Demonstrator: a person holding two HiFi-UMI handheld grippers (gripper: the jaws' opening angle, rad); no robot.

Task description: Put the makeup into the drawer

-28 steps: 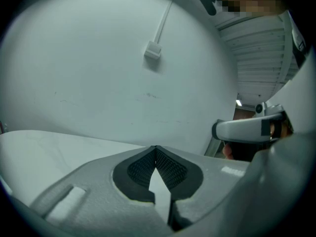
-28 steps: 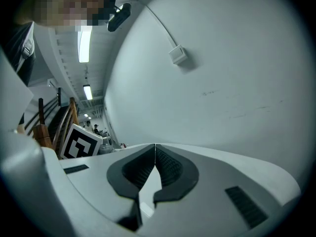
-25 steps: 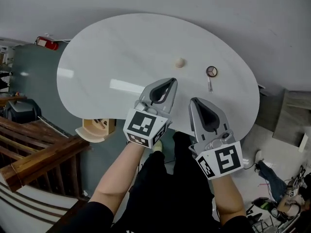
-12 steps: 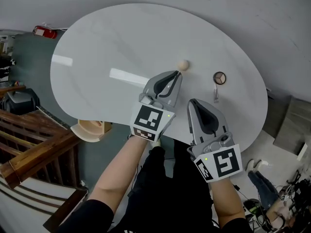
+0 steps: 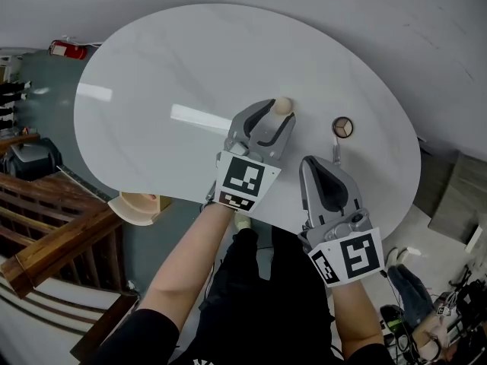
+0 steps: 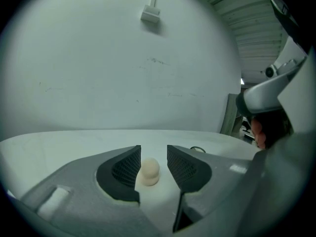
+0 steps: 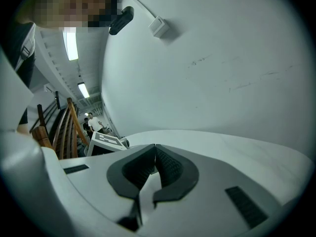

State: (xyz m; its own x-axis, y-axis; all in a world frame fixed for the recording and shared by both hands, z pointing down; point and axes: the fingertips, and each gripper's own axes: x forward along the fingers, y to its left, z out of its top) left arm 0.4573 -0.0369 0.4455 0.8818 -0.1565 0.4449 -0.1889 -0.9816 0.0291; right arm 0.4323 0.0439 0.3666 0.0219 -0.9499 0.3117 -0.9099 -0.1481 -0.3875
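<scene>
A small beige makeup sponge stands on the white oval table. My left gripper is right at it. Its jaws have just been opening and now stand open. In the left gripper view the sponge sits just past my left gripper, in line with the gap, and neither pad touches it. To the right lies a small round dark-rimmed item with a thin metal handle. My right gripper hovers near the table's front edge, shut and empty, as the right gripper view confirms.
A light wooden piece juts out below the table's front left edge. Wooden stair rails run along the left. A red extinguisher lies at the far left. Another person and some gear are at the lower right.
Both grippers have come forward and lower over the table. The left one went from shut to open and reached the sponge. The right one stayed shut.
</scene>
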